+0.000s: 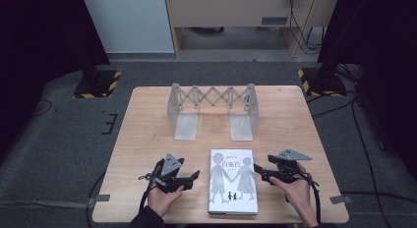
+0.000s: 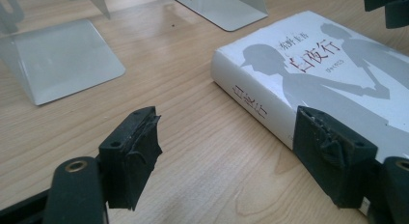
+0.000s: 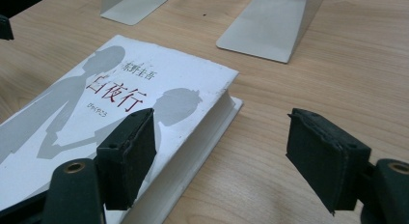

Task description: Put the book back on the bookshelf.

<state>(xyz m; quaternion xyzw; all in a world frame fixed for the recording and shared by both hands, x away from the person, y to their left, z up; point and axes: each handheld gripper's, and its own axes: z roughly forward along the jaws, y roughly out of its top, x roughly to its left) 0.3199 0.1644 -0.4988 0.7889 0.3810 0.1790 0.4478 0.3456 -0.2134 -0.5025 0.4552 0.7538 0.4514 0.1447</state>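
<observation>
Book (image 1: 233, 181), one, thick rectangular hardback, white matte cover with grey silhouette figures and red title characters, white page block; flat on table (image 1: 147, 139), cover up, near front edge, between both grippers. Table: light wood grain, smooth, rectangular. Behind book, well apart: one expanding rack (image 1: 212, 110) of thin grey sheet metal, two upright L-shaped end plates with flat feet on the wood, joined by a scissor lattice. Left gripper (image 1: 189, 178), black, grey three-cornered plate on top, held in left hand (image 1: 162, 198), just beside book's spine side; jaws apart, bare wood between, one pad overlapping the spine edge in the left gripper view, contact unclear. Right gripper (image 1: 260, 173), same build, in right hand (image 1: 297, 193), at book's page-edge side; jaws apart, nothing clamped. Two grippers, four black rubbery pads, edges frayed.
</observation>
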